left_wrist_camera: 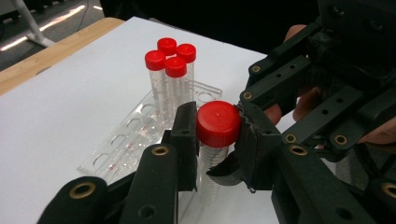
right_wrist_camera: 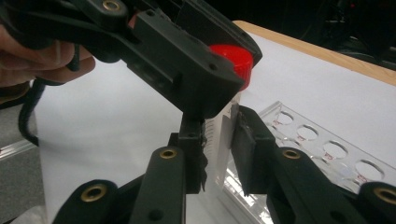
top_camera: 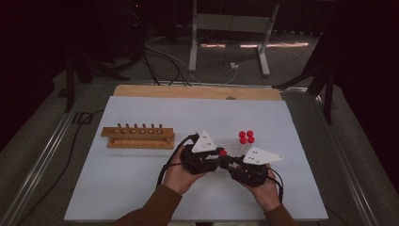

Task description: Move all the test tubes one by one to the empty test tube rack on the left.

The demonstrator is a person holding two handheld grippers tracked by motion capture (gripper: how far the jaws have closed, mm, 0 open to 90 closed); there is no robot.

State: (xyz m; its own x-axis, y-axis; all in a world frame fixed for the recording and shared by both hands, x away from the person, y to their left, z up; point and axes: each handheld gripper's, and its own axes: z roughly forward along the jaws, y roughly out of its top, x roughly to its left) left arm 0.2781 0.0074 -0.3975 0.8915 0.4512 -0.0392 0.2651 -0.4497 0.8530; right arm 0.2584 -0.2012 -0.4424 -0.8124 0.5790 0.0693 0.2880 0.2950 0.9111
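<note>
A clear tube with a red cap stands upright between both grippers at the near end of a clear plastic rack. My left gripper is shut on the red cap, one pad on each side. In the right gripper view, my right gripper is shut on the tube's clear body just below the cap, and the left gripper's jaws cross above it. From the high view the two grippers meet tip to tip at the cap, with the left gripper beside the right gripper.
Several more red-capped tubes stand together at the far end of the clear rack. A wooden rack with a row of holes sits to the left on the white sheet. The table's wooden edge runs along the back.
</note>
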